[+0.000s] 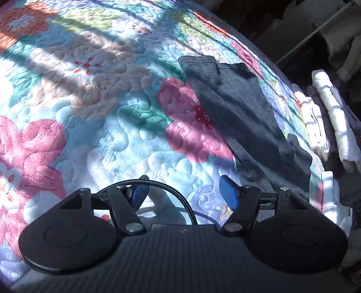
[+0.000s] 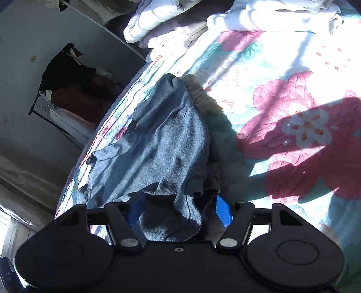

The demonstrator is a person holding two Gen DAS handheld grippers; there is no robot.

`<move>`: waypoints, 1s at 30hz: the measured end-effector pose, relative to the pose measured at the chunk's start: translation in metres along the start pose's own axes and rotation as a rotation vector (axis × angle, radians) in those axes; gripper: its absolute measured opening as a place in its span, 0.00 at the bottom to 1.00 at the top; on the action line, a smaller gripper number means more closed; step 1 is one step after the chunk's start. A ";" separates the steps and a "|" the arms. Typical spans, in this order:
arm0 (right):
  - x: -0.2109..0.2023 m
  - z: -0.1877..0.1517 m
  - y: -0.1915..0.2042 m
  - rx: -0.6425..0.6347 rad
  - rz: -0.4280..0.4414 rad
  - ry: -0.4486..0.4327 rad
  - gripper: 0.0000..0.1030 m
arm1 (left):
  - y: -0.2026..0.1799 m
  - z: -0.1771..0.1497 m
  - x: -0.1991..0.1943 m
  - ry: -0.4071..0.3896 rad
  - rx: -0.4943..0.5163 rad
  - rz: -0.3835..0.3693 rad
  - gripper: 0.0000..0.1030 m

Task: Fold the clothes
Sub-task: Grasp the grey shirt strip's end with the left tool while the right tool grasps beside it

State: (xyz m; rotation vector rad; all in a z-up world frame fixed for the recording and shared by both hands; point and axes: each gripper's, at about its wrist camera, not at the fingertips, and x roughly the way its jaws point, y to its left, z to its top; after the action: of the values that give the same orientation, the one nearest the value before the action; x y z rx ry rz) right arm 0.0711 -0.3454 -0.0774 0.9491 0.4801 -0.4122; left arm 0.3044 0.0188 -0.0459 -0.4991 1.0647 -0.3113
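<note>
Lying on a floral quilted bedspread (image 1: pixel 94 94), a dark grey garment (image 1: pixel 239 117) stretches along the bed's far edge in the left wrist view, folded lengthwise into a long strip with one narrow end toward the top. Sunlight and hard shadows cross the bedspread around it.

The left tongs (image 1: pixel 183 193) stand wide, their blue pads clear of any cloth, hovering above the bedspread just beside the garment's near end; nothing is between them.

In the right wrist view the same garment (image 2: pixel 155 139) runs up from the right tongs (image 2: pixel 179 209), which also stand wide. The cloth's near end lies between the blue pads, but the pads do not press on it; whether the left pad brushes the fabric is hard to tell.

A stack of folded pale clothes (image 2: pixel 171 20) sits near the bed's edge beyond the garment.
</note>
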 end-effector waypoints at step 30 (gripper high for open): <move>0.019 -0.038 0.026 -0.016 0.183 0.257 0.76 | -0.020 -0.044 -0.030 -0.023 -0.058 -0.221 0.63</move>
State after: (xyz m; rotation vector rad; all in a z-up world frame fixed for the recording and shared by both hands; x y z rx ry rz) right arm 0.0927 -0.3018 -0.0894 1.0262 0.6223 -0.1207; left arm 0.2512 0.0058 -0.0295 -0.6726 0.9999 -0.4695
